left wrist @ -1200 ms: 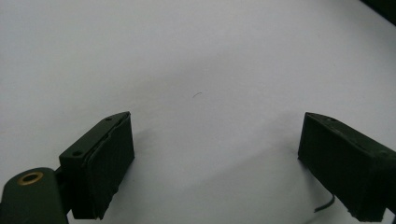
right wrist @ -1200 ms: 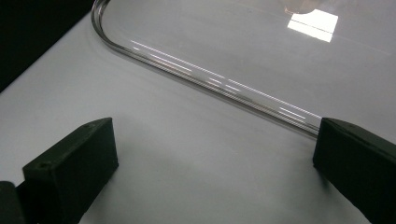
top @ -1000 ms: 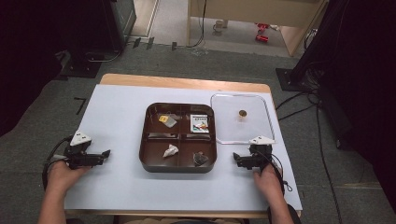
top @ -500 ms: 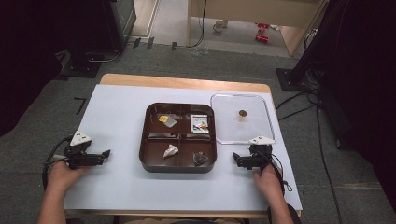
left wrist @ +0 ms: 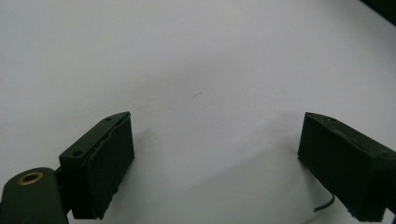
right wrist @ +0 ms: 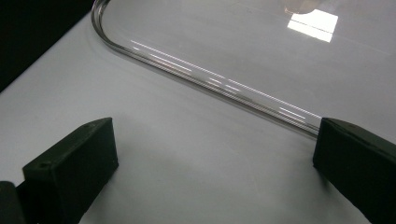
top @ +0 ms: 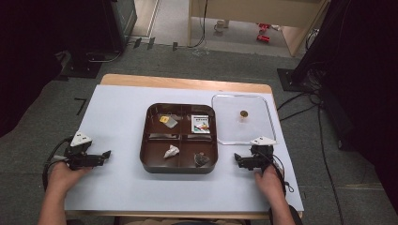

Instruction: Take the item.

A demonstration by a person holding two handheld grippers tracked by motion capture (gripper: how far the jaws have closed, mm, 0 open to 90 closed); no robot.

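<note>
**Brown four-compartment tray and clear lid on the white-covered table**

Dark brown, square, glossy plastic tray with rounded corners (top: 179,138), flat at the table's middle, split by a cross divider into four compartments; far left: a small yellow and grey item (top: 168,120); far right: a white printed packet (top: 201,124), lying flat; near left: a crumpled white piece (top: 171,151); near right: a dark crumpled piece (top: 202,159). Just beside on the right, a clear square plastic lid (top: 242,119) (right wrist: 261,51), flat, with a small round brown knob (top: 243,113) at its centre.

Centre: four-compartment tray (top: 145,140) on the desk (top: 117,117).
Right of tray: clear lid (top: 263,136), just beside it.
Far compartments: one packet (top: 168,121) left, one card (top: 202,124) right.
Near compartments: one small item in each.
</note>
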